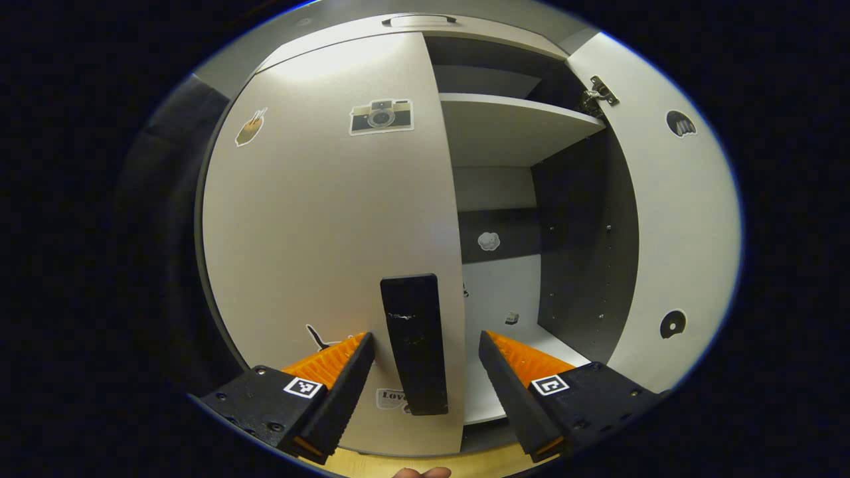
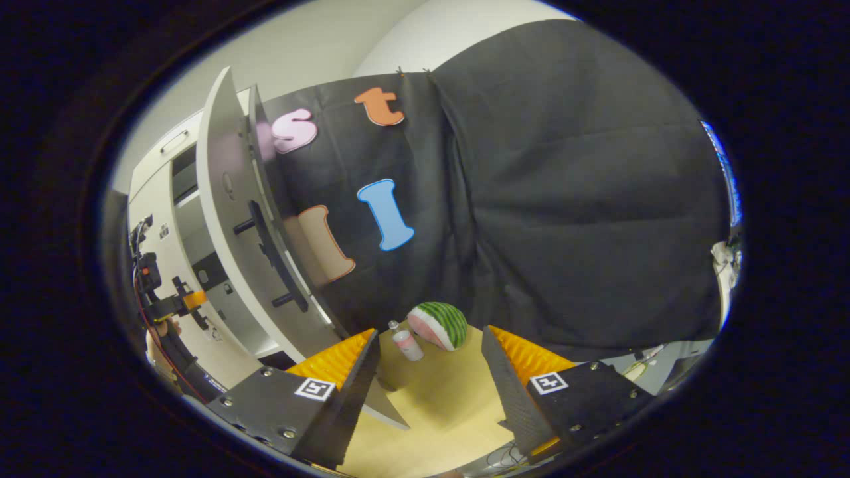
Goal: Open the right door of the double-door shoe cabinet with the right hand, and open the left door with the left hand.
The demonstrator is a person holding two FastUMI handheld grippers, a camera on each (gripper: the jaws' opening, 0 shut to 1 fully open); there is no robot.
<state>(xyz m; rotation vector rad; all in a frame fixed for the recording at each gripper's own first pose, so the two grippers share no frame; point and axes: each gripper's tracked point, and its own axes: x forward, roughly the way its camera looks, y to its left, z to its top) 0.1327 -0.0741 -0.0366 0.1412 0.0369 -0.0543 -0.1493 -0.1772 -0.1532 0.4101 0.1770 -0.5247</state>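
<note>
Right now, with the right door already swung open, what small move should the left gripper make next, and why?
Probably close the left gripper on the left door's handle: the handle stands between its open fingers, and the left door looks still shut while the right door is open.

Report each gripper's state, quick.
Left gripper: open, fingers either side of the left door's handle, not pressing on it.
Right gripper: open, holding nothing, beside the opened right door.
</note>
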